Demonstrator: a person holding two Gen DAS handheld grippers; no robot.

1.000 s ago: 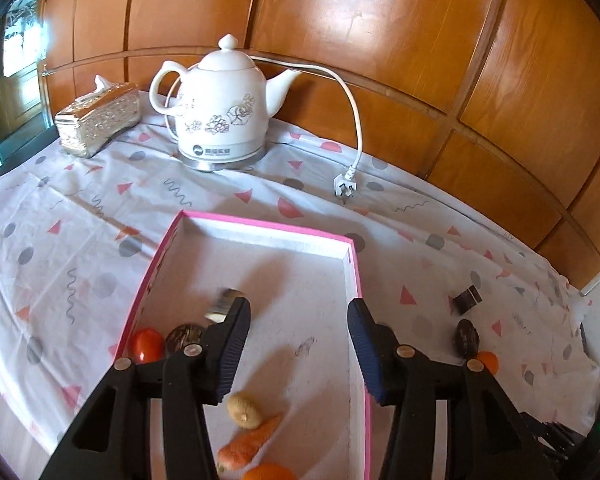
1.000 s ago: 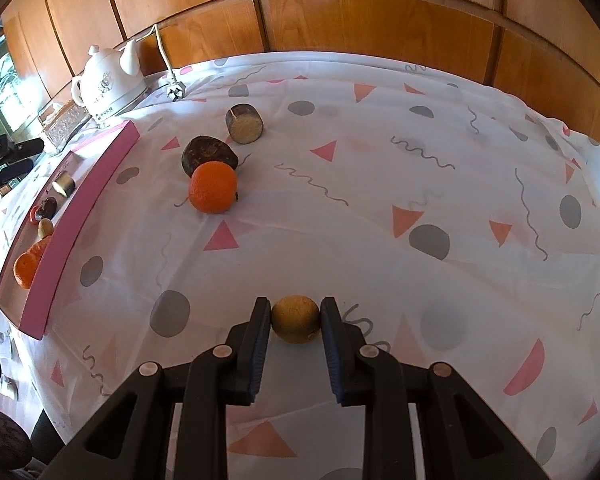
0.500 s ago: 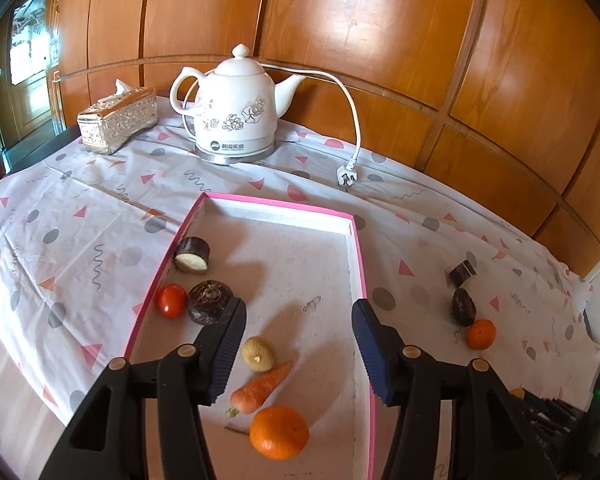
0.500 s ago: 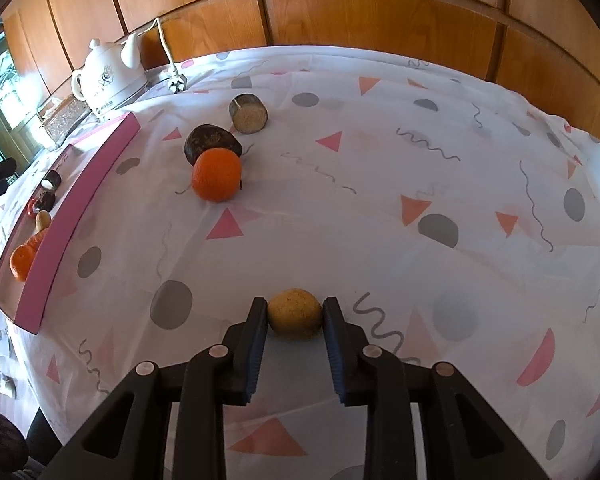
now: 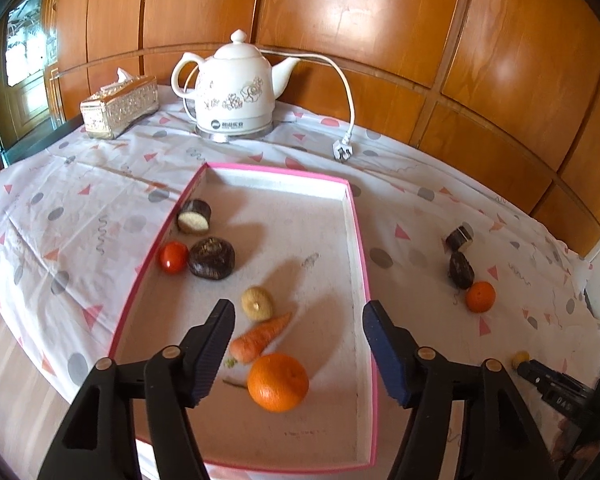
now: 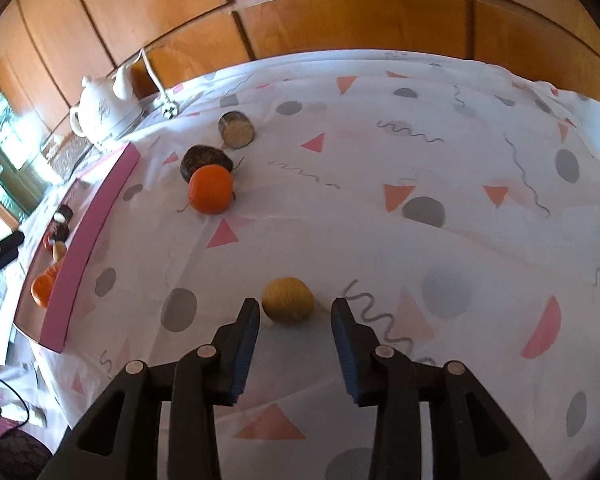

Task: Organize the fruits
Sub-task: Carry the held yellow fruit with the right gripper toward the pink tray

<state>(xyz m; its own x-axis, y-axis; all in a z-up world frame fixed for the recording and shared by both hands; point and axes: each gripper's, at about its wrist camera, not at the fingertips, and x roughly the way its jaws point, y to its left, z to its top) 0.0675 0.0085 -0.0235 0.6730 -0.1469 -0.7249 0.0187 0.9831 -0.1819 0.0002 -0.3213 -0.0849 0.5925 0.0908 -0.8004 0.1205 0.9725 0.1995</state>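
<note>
Left claw (image 5: 299, 322) is pointing steeply down, jaws opening, nothing between the pads. Right claw (image 6: 295, 318) is also pitching down, jaws opening, pads clear of contact on both sides.

Glossy orange-brown wood panelling (image 5: 360, 20) covers the wall behind the surface (image 5: 80, 216), with bright patches of light on its grooved squares. A white cloth (image 6: 440, 152) printed with pink triangles, grey dots and squiggles covers the surface. At the far left a glazed wooden door (image 5: 20, 80) lets in daylight. Pale wood floor (image 5: 8, 380) shows below the surface's left edge.
</note>
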